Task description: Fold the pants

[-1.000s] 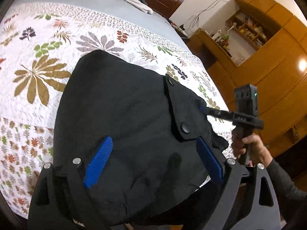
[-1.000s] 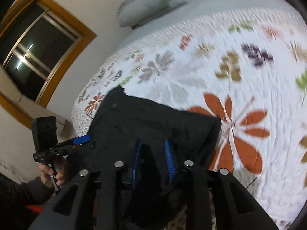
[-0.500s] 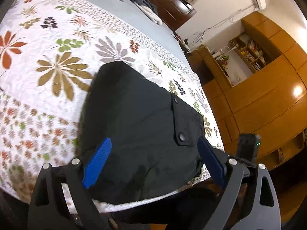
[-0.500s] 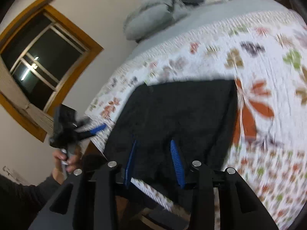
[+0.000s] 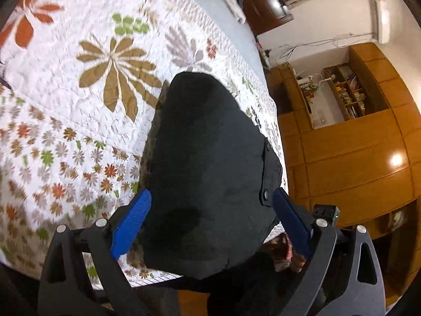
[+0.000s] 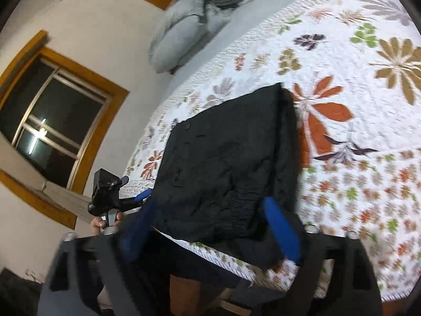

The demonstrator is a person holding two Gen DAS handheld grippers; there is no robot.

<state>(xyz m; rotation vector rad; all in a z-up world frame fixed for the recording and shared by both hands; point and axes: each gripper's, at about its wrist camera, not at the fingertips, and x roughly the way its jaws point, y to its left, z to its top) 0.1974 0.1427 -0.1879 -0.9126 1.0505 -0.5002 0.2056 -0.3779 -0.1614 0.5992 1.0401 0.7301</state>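
One pants [image 5: 210, 163], one quilt [image 5: 79, 92], two grippers [image 5: 210, 218] [image 6: 210, 226], one window [image 6: 52, 129], one pillow [image 6: 179, 39]

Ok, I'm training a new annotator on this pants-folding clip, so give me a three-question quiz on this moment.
1. True or false: the black pants hang fully off the floral quilt.
2. The left gripper jaws are: A open, B shut on cloth.
3. What grey item lies at the bed's head, near the window?

Key: 1 false, they lie folded at the quilt's edge. 2 A. 3 a pillow.
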